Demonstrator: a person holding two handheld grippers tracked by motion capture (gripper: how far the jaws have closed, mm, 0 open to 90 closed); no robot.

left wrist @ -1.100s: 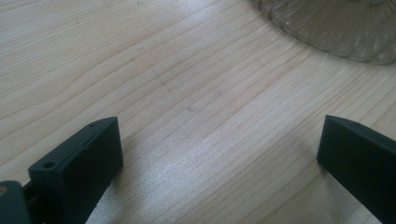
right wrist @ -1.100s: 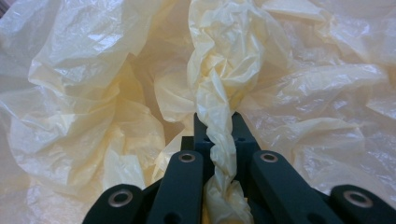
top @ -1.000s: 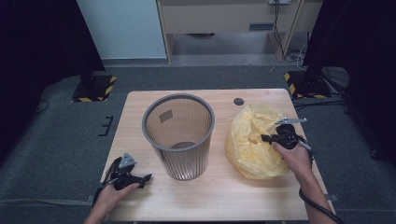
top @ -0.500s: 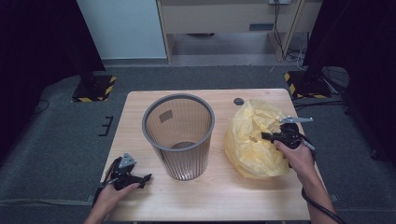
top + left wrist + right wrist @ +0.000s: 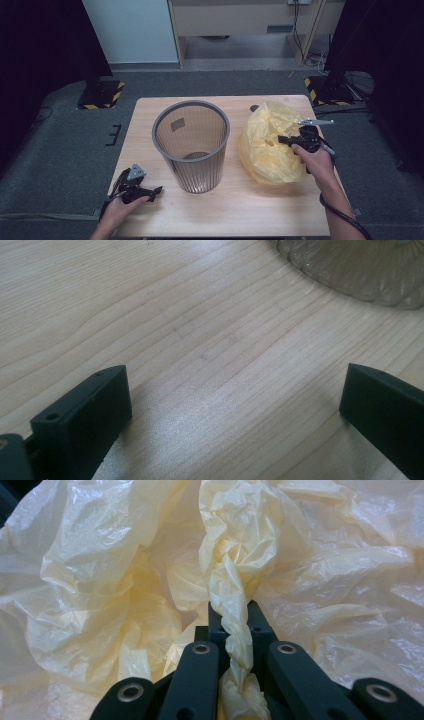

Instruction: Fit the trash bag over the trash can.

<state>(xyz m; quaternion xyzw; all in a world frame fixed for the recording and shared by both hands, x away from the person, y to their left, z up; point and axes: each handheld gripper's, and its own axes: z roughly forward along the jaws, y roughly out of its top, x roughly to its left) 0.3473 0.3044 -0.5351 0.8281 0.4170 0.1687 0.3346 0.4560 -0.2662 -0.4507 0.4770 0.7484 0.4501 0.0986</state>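
Left tongs (image 5: 150, 191) low at the near left, jaws spread wide, hand (image 5: 122, 206) wrapped behind them, right tongs (image 5: 283, 140) pointing left, jaws clamped together, right forearm (image 5: 336, 200) reaching in from the bottom edge

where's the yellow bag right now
In the high view the yellow plastic bag lies on the table's right half, just right of the grey wire bin, bunched in the right gripper.

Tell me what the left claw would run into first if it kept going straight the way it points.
Probably the mesh wastebasket: the left claw, jaws open over bare table, points at its base ahead. Depth is hard to judge, but nothing lies between.
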